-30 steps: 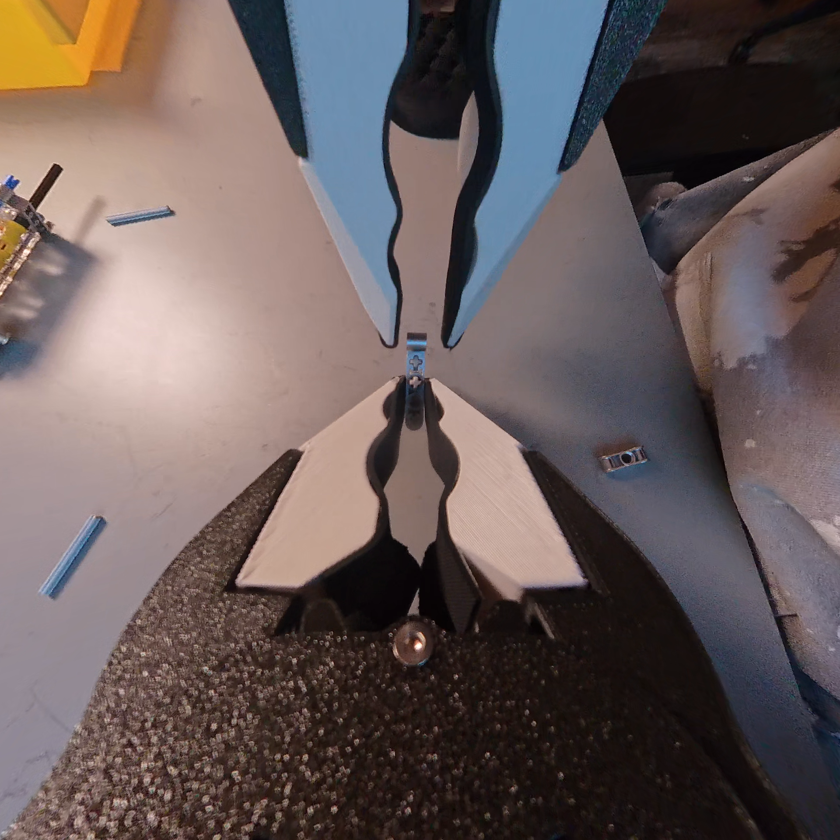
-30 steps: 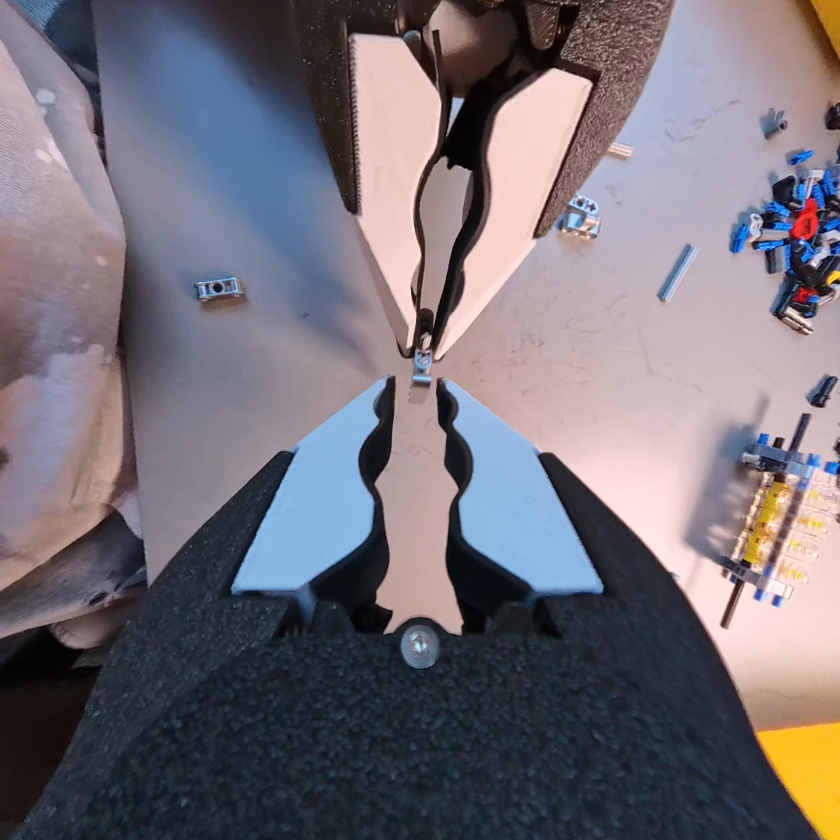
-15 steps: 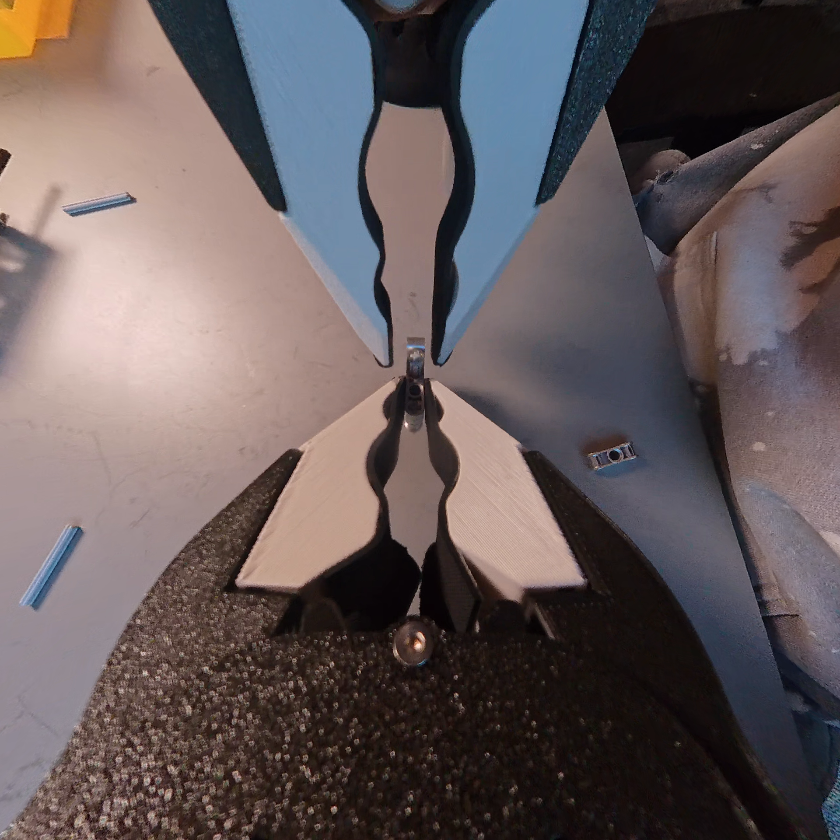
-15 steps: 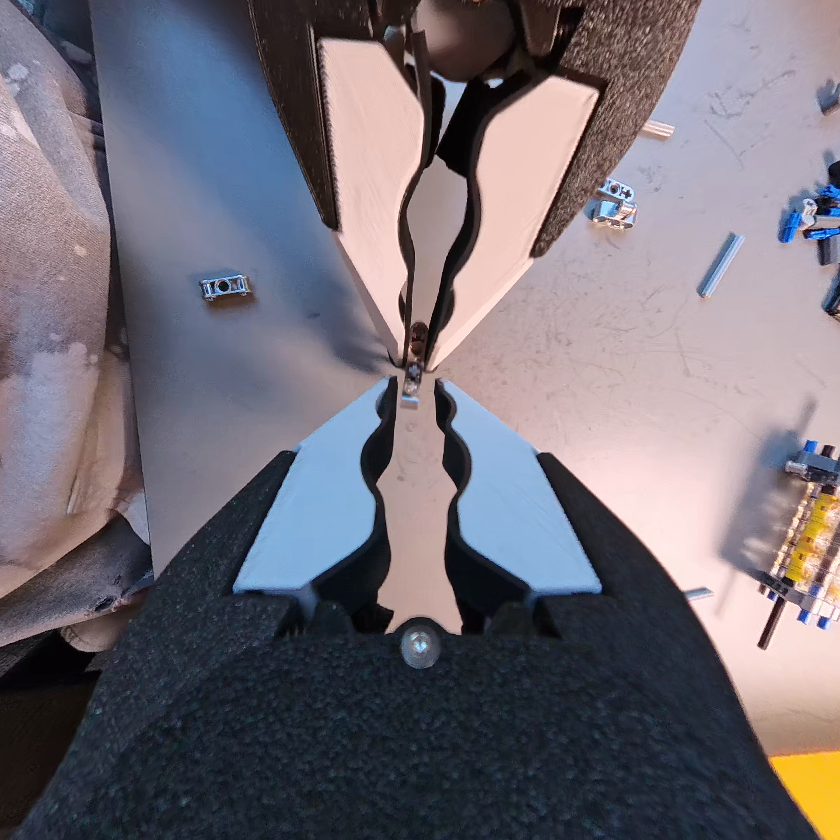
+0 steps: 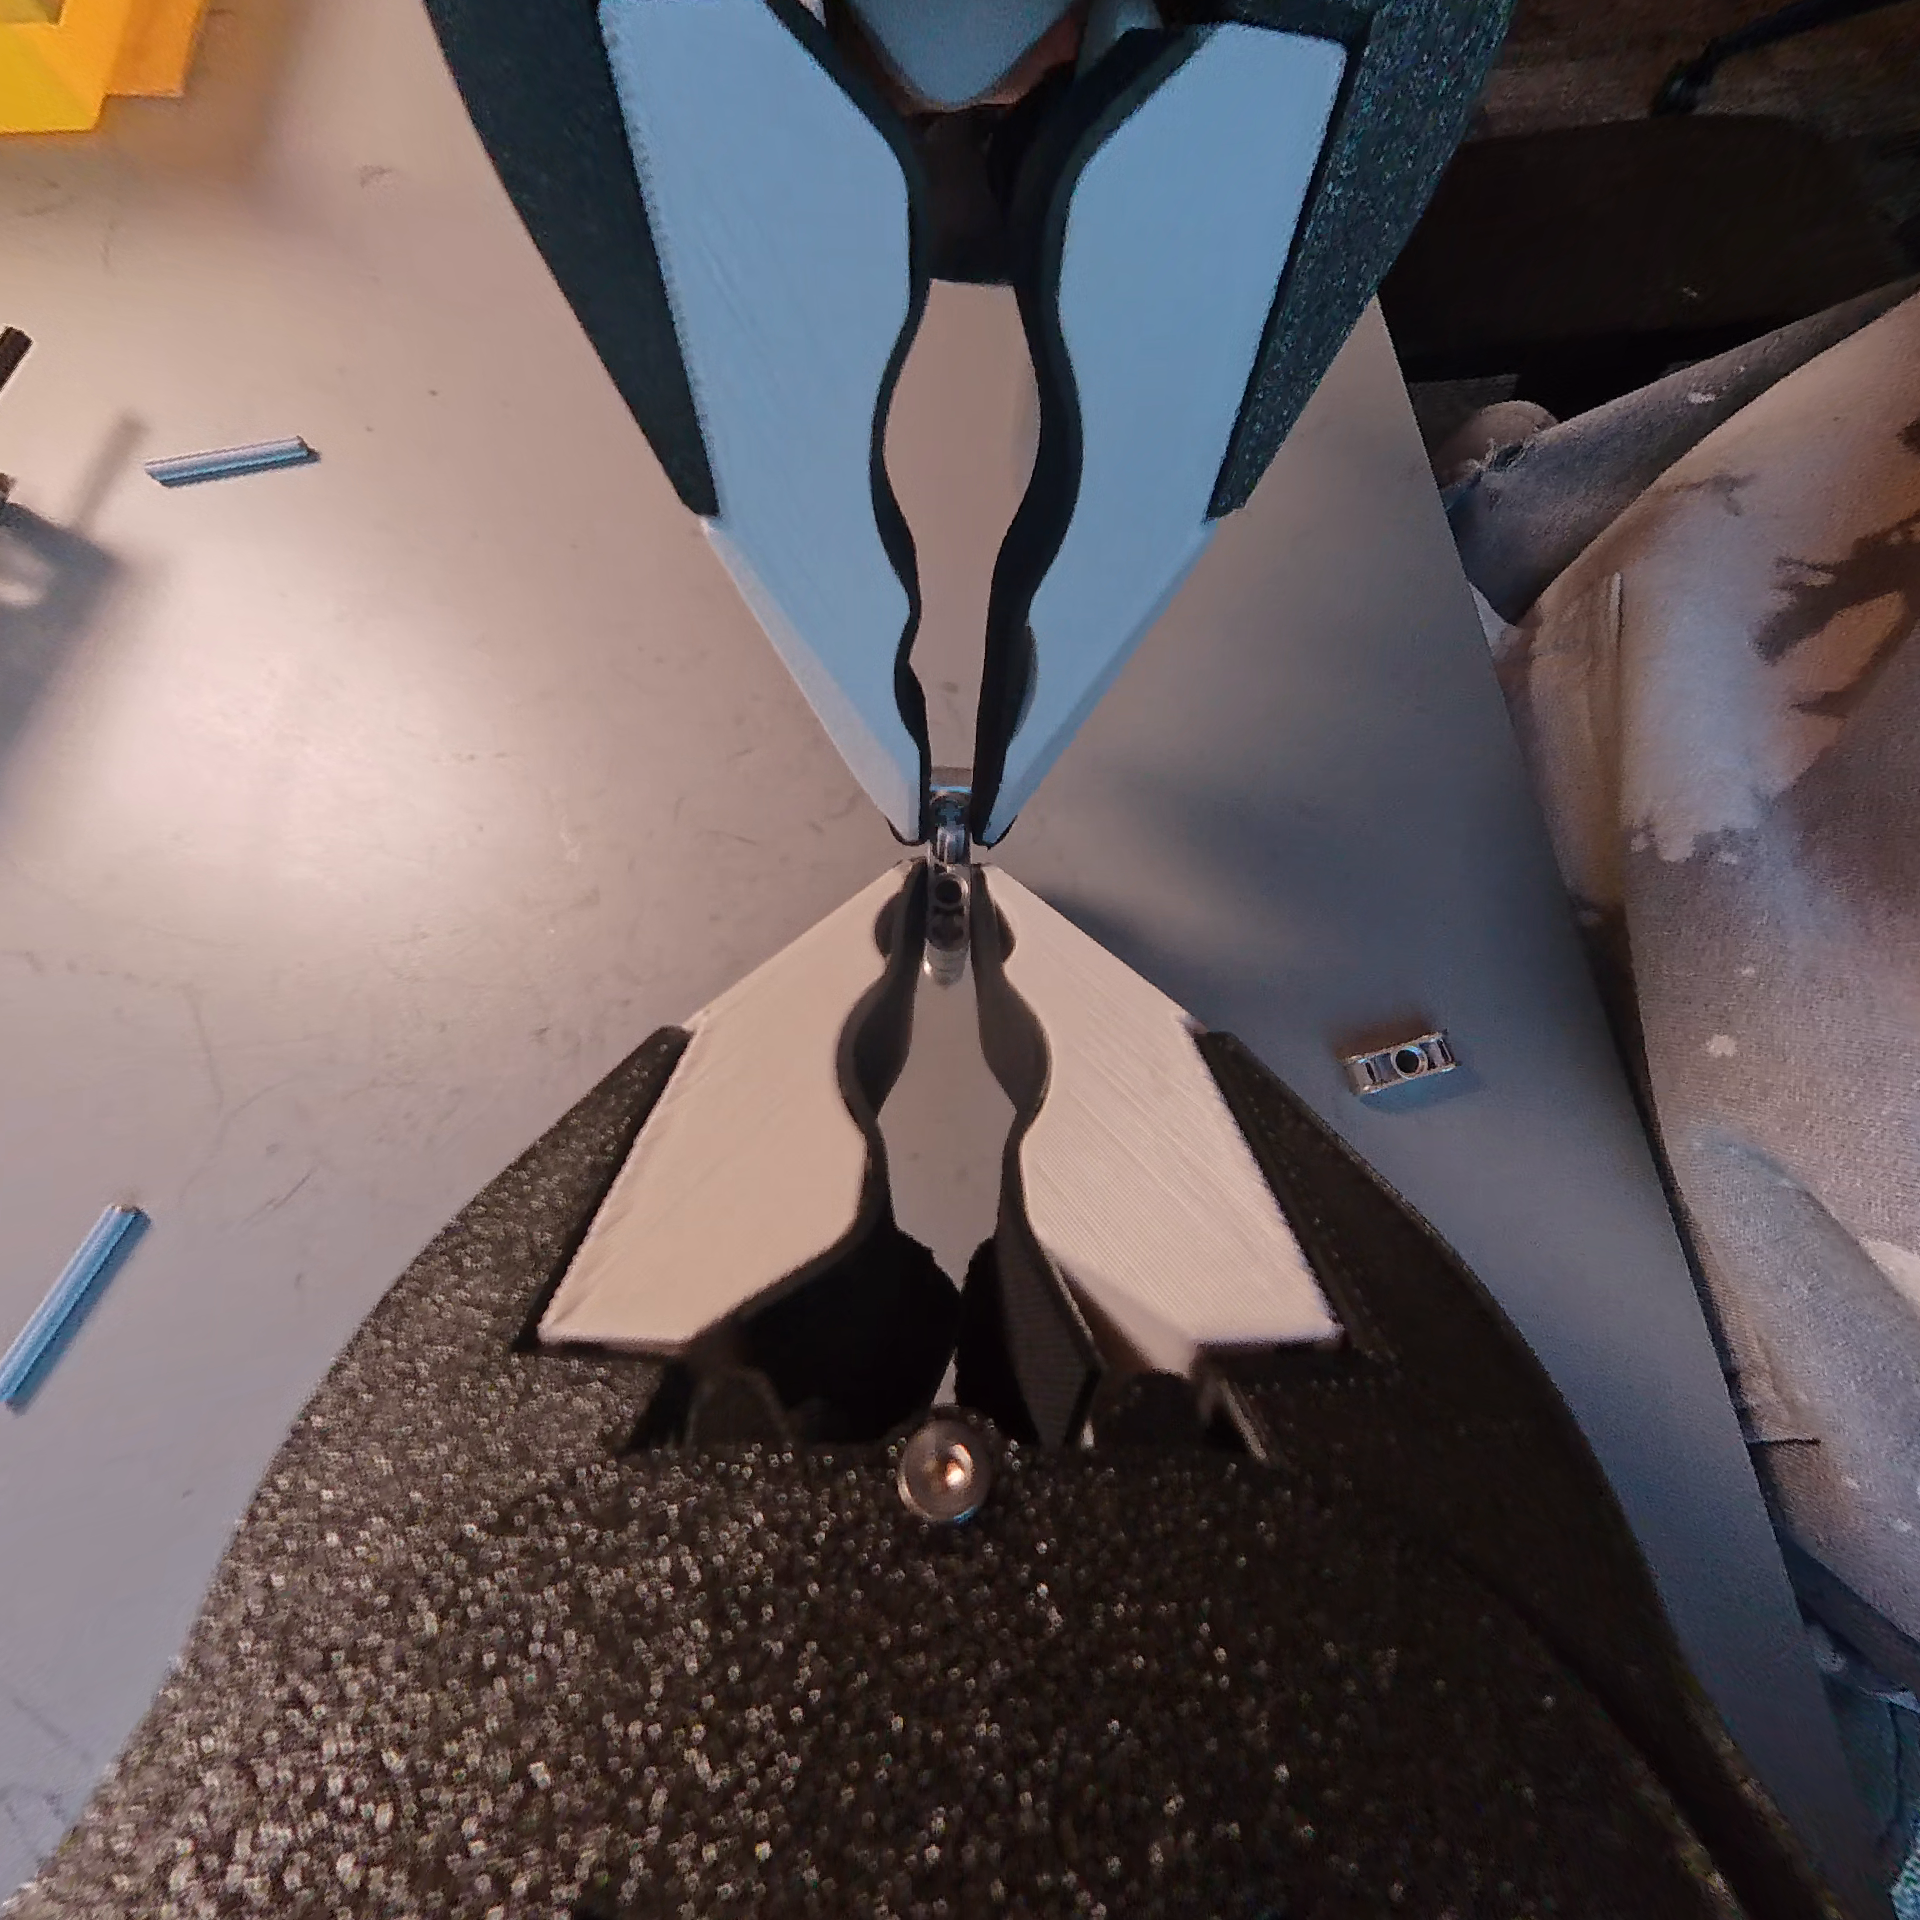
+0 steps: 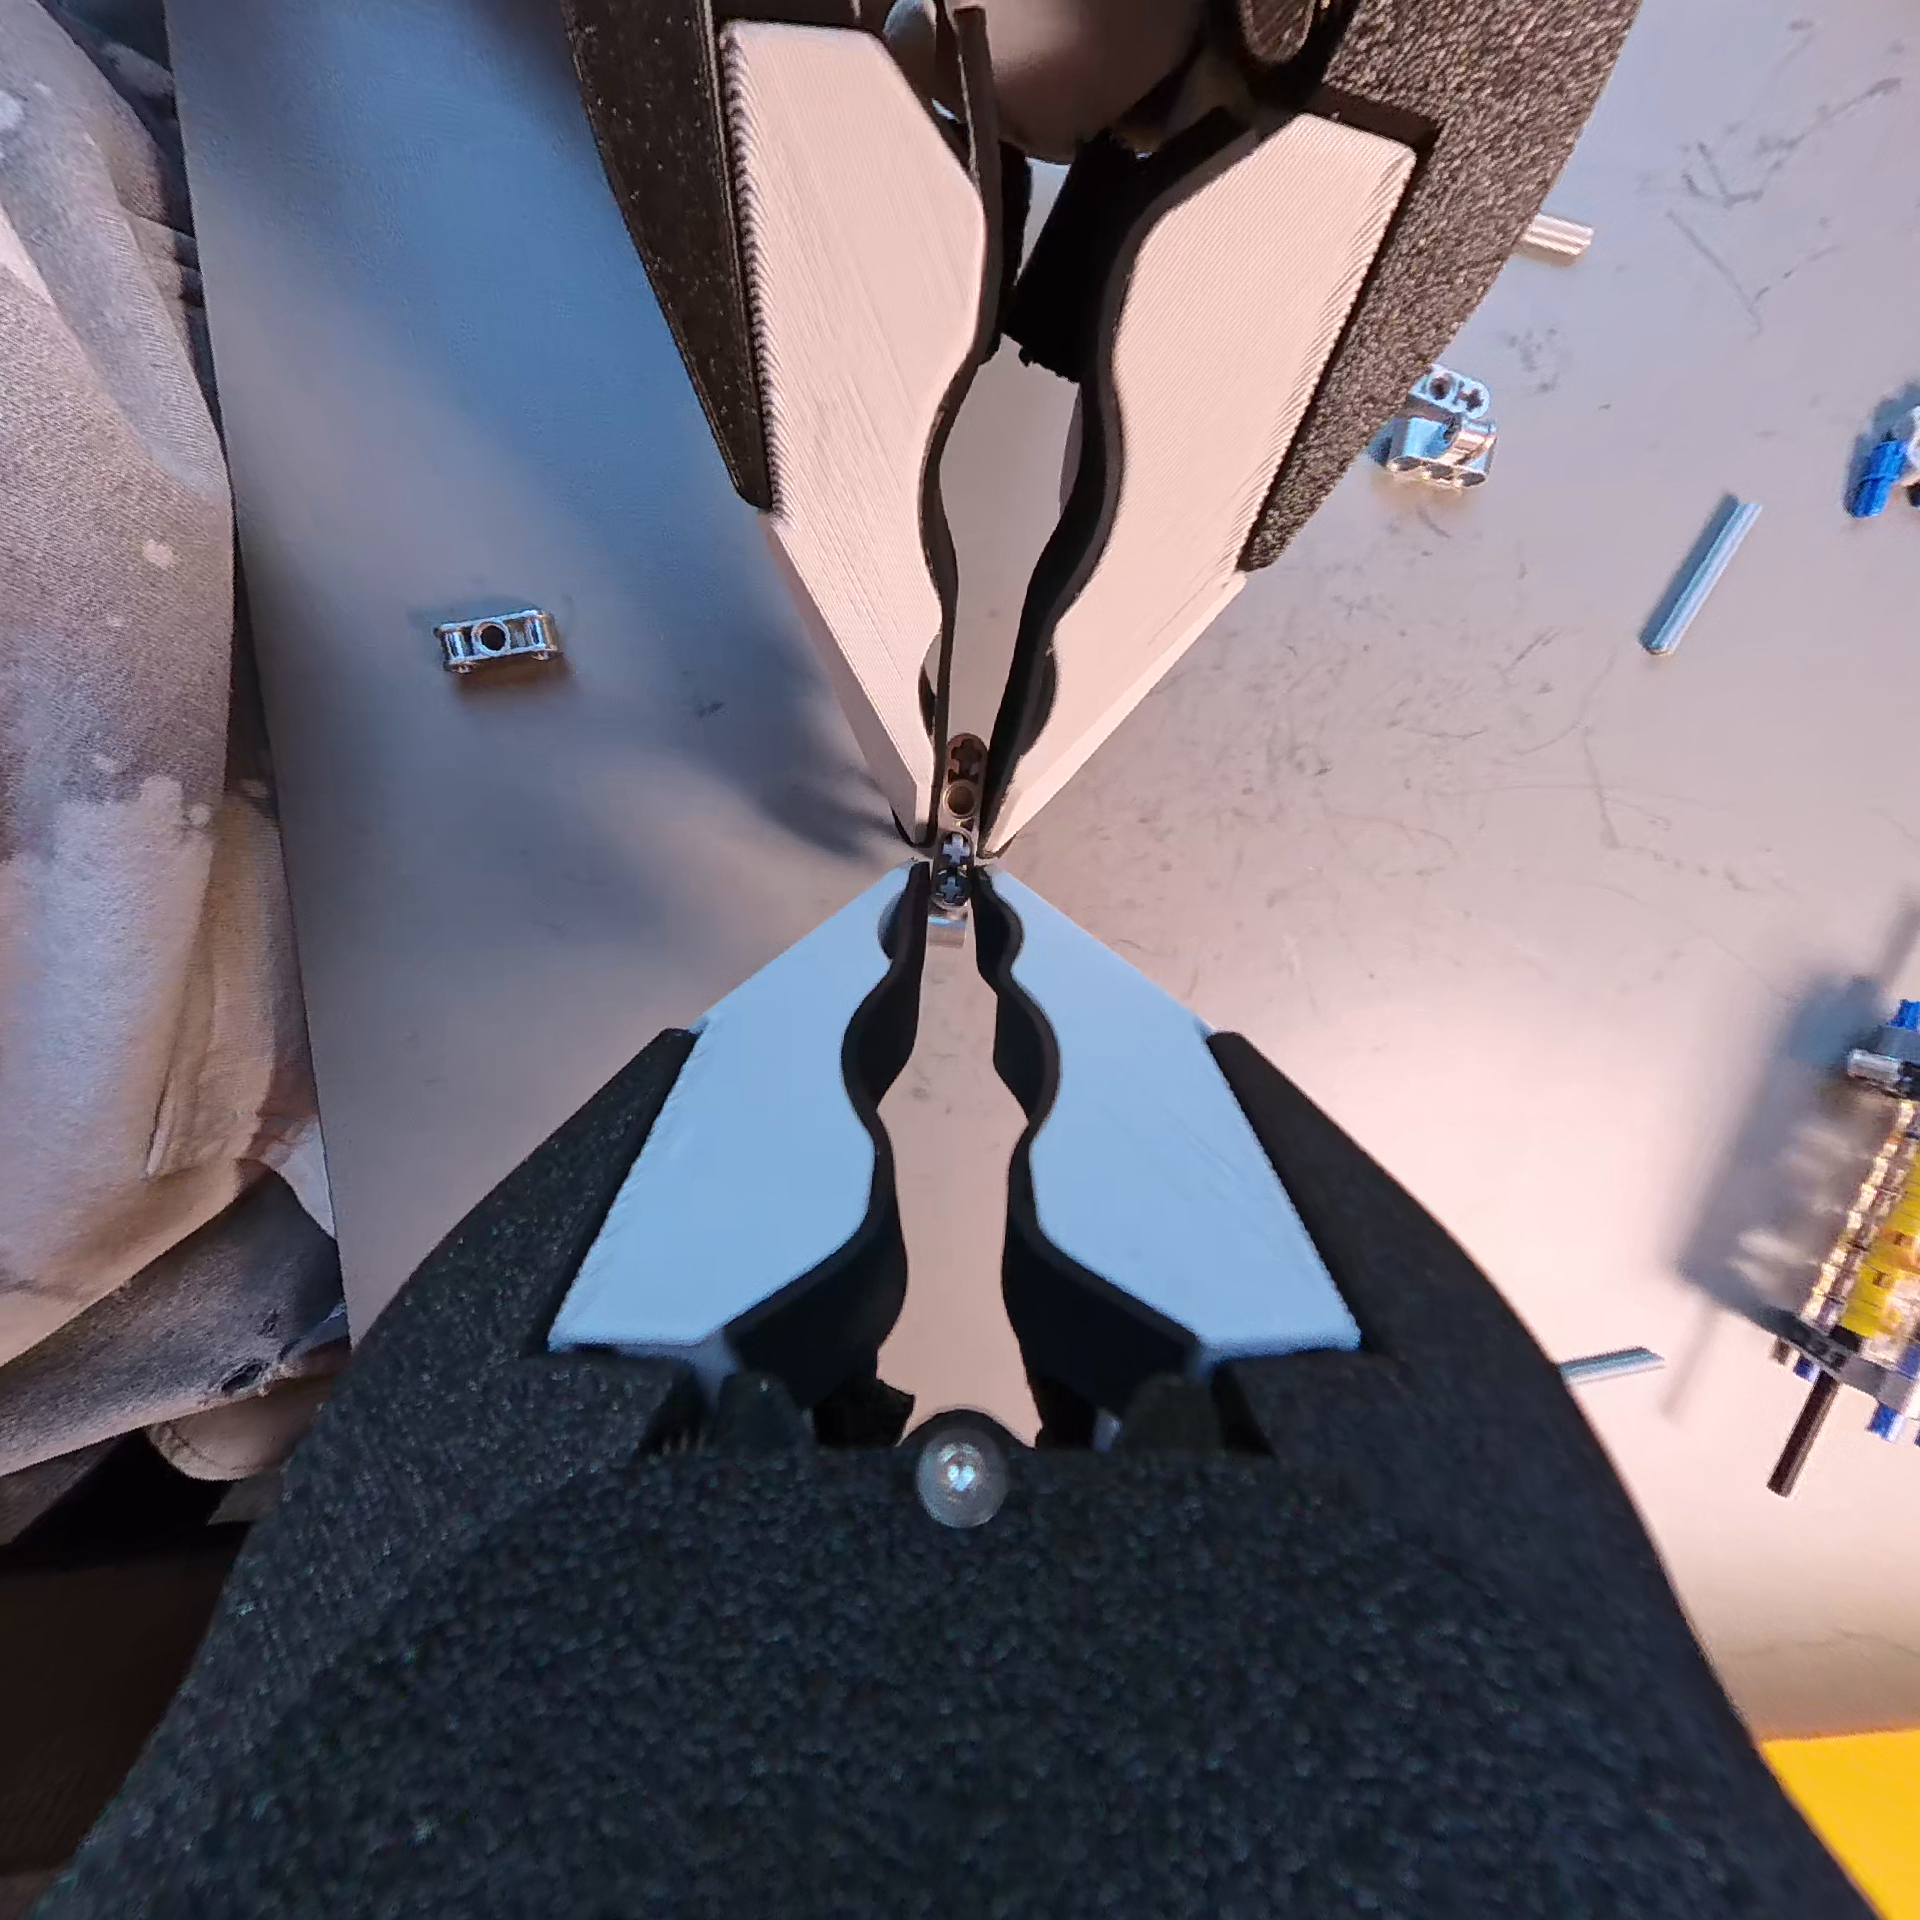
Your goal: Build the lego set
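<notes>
Tip-to-tip, left gripper (image 5: pixel 948 914) and right gripper (image 6: pixel 948 883) (both clamped) sharing grey connector (image 6: pixel 952 871)

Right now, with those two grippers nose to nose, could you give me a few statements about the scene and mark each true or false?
1. The left gripper and right gripper meet tip to tip. True.
2. Both are shut on the small grey part between them. True.
3. A loose grey link lies on the table near its edge. True.
4. The right gripper is wide open. False: its jaws pinch the grey part.
5. The grey rod stands upright. False: it lies flat on the table.
6. The grey part rests on the yellow bin. False: it is held above the table.
</notes>
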Demonstrator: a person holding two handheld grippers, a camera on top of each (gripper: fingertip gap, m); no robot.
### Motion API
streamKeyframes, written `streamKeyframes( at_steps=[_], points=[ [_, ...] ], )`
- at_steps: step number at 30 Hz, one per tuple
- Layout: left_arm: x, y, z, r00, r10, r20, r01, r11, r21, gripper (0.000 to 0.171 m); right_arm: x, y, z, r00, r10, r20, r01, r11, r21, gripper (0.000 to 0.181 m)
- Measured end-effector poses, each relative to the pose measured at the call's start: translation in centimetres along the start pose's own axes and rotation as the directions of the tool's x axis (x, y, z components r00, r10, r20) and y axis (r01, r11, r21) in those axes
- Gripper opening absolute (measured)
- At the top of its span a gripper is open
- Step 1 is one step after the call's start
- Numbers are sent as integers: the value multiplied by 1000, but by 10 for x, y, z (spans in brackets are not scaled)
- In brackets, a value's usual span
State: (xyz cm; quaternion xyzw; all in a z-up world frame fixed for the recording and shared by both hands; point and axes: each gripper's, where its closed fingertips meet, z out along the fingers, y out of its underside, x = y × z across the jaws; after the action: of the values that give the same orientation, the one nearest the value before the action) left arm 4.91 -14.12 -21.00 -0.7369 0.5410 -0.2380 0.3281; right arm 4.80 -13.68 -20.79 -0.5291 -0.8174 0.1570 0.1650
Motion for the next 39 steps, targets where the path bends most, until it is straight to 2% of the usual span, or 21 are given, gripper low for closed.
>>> streamKeyframes(
  at_steps=[7, 18, 22, 25, 29, 33, 39],
  points=[
    [1, 4, 6, 1000, 15, 1, -15, 1000, -19, 5, -1, 0, -2, 1000, -7, 8, 7, 1000, -8, 4],
    [2, -1, 8, 1000, -3, -18, 3, 1000, 12, 5, -2, 3, -4, 1000, 15, -12, -15, 999, 34, 3],
    [3, -1, 15, 1000, 20, -22, -21, 1000, -22, 5, -4, 4, 0, 1000, 8, -18, -7, 1000, 20, 3],
    [-2, -7, 9, 1000, 4, -21, -4, 1000, 4, 5, 2, 2, -7, 998, 52, -24, -50, 997, 61, 3],
    [-9, -19, -3, 999, -30, -29, 32, 996, 77, 5, 10, -5, -20, 987, 160, 5, -158, 969, 190, 4],
    [-4, -11, 10, 999, -18, -44, 19, 999, 35, 5, 3, 5, -9, 984, 175, 21, -176, 967, 184, 4],
    [-7, -18, 16, 997, -40, -66, 46, 996, 80, 6, 4, 15, -11, 972, 234, 25, -234, 946, 223, 4]
  ],
)
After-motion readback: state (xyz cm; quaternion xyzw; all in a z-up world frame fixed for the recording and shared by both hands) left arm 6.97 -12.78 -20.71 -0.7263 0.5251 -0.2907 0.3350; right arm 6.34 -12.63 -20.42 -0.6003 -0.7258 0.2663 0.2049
